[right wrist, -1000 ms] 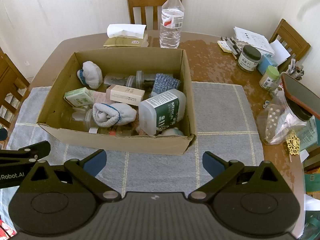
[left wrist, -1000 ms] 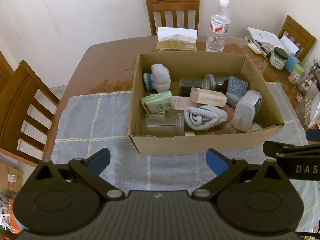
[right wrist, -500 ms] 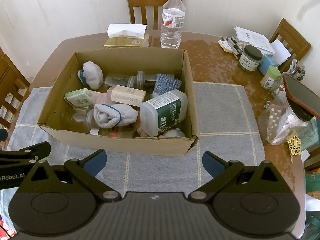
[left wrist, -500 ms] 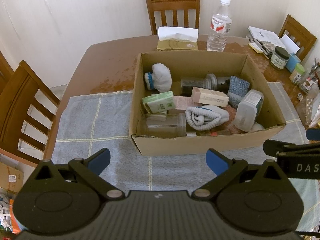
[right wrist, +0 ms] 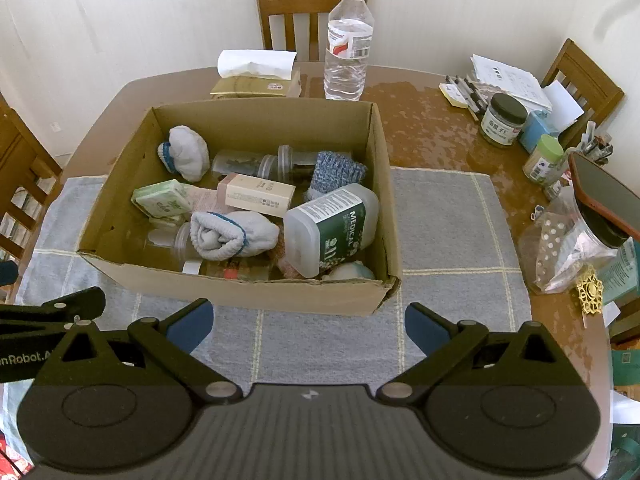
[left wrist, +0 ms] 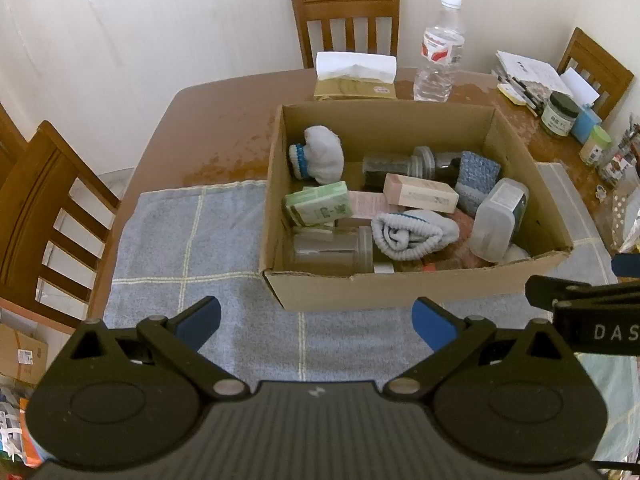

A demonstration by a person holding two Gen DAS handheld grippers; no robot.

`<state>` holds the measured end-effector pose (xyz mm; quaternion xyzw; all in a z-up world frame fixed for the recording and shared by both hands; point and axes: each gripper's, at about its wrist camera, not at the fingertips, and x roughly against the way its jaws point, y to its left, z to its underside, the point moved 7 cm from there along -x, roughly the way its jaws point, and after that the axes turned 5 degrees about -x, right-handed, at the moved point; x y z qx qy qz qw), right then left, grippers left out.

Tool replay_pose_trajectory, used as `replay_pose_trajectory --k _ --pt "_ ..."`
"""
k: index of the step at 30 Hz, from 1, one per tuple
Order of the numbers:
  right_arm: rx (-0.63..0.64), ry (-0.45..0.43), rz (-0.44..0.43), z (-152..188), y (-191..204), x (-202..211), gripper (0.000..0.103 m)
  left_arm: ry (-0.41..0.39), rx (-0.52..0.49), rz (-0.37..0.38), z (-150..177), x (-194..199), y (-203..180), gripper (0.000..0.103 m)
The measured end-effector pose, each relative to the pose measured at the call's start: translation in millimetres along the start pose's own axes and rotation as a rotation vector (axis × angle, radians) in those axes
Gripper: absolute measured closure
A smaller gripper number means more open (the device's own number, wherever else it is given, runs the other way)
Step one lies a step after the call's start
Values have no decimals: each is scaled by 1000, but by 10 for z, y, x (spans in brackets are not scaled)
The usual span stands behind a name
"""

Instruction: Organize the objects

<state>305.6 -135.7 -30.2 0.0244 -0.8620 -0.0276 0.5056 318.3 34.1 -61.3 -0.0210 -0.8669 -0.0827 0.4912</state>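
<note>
An open cardboard box [left wrist: 384, 288] [right wrist: 256, 294] stands on a grey checked cloth [left wrist: 192, 232] [right wrist: 444, 220]. It holds rolled white socks [left wrist: 412, 234] [right wrist: 232, 234], a second sock ball [left wrist: 320, 154], a green packet [left wrist: 318, 204], a pink carton [left wrist: 420, 192], clear jars [left wrist: 332, 246], a blue knit cloth [left wrist: 478, 176] and a white medical bottle [right wrist: 334, 226]. My left gripper [left wrist: 316, 320] is open and empty, in front of the box's near wall. My right gripper [right wrist: 308, 326] is open and empty, also in front of it.
A water bottle [right wrist: 348, 40] and a tissue box [right wrist: 256, 76] stand behind the box. Jars [right wrist: 502, 120], papers and pens crowd the table's right side, with a plastic bag [right wrist: 568, 248] near the cloth's edge. Wooden chairs [left wrist: 44, 208] ring the table.
Both views have shifted slightly; the box sits a little further right in each frame. Both grippers stay open and empty.
</note>
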Motion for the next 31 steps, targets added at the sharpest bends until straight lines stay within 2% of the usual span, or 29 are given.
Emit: replay_pose_trajectory --k 31 --pt "-4 2 -1 24 -10 11 0 10 -11 1 24 -9 -18 2"
